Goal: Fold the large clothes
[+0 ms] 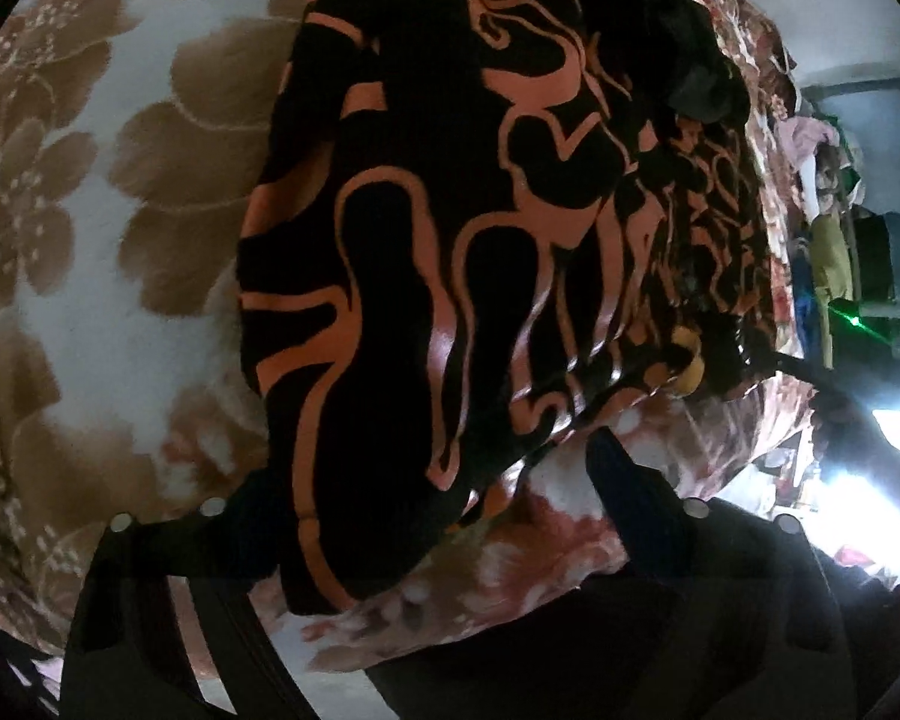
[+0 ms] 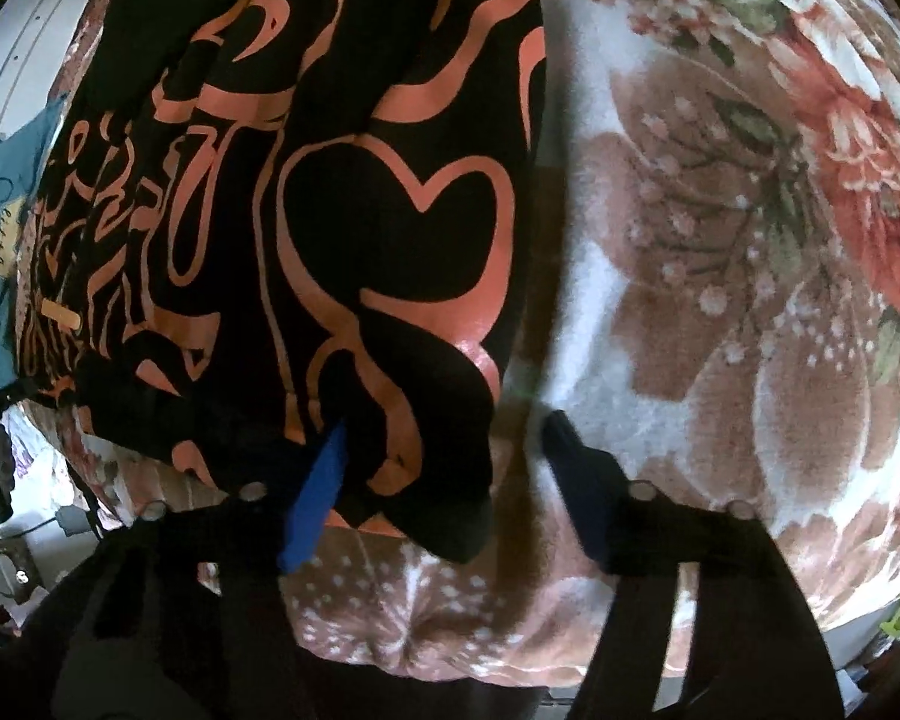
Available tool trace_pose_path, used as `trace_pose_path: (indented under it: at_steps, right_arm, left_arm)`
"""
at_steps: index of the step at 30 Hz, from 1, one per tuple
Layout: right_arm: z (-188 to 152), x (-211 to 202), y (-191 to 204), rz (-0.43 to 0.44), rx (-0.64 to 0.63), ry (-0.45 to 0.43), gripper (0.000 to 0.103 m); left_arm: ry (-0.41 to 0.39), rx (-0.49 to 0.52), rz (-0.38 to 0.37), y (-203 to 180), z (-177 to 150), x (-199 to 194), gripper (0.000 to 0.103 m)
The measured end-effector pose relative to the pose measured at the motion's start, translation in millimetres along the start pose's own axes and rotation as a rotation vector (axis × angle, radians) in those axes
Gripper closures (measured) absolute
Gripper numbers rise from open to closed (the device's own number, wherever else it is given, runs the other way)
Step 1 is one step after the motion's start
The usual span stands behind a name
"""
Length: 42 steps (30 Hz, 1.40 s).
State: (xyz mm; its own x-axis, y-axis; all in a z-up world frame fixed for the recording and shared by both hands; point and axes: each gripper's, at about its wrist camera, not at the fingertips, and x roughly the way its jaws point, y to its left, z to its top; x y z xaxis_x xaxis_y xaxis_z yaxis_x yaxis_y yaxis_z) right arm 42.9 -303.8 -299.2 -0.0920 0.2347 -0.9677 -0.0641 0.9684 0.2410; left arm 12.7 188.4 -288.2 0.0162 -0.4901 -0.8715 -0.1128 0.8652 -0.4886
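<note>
Black-orange garment [image 1: 450, 252] lies flat on floral blanket [image 1: 150, 180], no fold visible; left gripper [image 1: 432, 510] and right gripper [image 2: 444, 456] straddle near hem corners, jaws apart, grasp unconfirmed; folding remains

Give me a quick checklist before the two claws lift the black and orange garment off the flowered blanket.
1. Black garment with orange swirls lies on the flowered fleece blanket: ok.
2. Right claw straddles the garment's corner, blue pad on the fabric: ok.
3. Right claw pinched shut on the cloth: not ok, gap shows.
4. Left claw straddles the near hem: ok.
5. Left claw's grip: cannot tell, one finger hidden under cloth.
6. Garment flat: not ok, far end bunched.
</note>
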Motion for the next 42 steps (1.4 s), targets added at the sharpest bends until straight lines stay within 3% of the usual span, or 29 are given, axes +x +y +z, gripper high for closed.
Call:
trace_pose_path:
  at_steps: [8,14,16,17,19,21,24,25,26,28,32,36,42]
  right_arm:
    - [6.3,-20.0,2.8,0.061,0.013,0.007,0.041]
    - [3.8,5.6,-5.4,0.097,0.078,0.063,0.041]
    - [6.0,8.4,-10.3,0.119,0.099,0.059,0.046]
    - [6.7,8.0,-11.9,0.118,0.096,0.058,0.058]
    - [9.0,4.8,-14.2,0.12,0.076,0.059,0.067]
    - [11.3,1.2,-13.5,0.119,0.054,0.066,0.078]
    - [14.1,-4.9,-9.8,0.113,0.023,0.067,0.085]
    - [15.0,-6.9,-8.2,0.11,0.016,0.065,0.085]
    - [15.5,-8.0,-6.7,0.104,0.009,0.065,0.086]
    - [18.2,-10.2,-2.7,0.101,0.018,0.067,0.087]
    - [19.1,-23.7,7.2,0.093,0.006,0.057,0.089]
    - [20.6,-47.6,15.2,0.122,-0.025,0.028,0.091]
    - [42.7,-94.5,40.0,0.179,-0.091,-0.068,0.091]
  left_arm:
    - [0.009,0.004,0.01,-5.7,5.4,0.6,0.021]
    - [0.005,-0.024,-0.023,-3.2,8.9,5.9,0.021]
    - [0.007,-0.055,-0.053,3.2,11.0,8.4,0.021]
    - [0.009,-0.07,-0.067,5.0,12.1,9.1,0.021]
    - [0.008,-0.081,-0.097,6.9,14.3,8.4,0.021]
    - [0.017,-0.069,-0.106,4.3,15.0,9.9,0.028]
    - [0.029,-0.046,-0.118,-0.5,14.3,13.3,0.04]
    - [0.027,-0.044,-0.127,-1.6,14.5,14.2,0.047]
    - [0.03,-0.04,-0.127,-2.4,14.5,15.7,0.064]
    - [0.041,-0.013,-0.123,-6.7,15.0,17.3,0.08]
    - [0.043,0.039,-0.097,-20.0,19.9,9.0,0.088]
    - [0.028,0.06,-0.132,-36.5,27.8,-6.7,0.092]
    - [-0.057,0.126,-0.197,-75.8,52.3,-45.7,0.092]
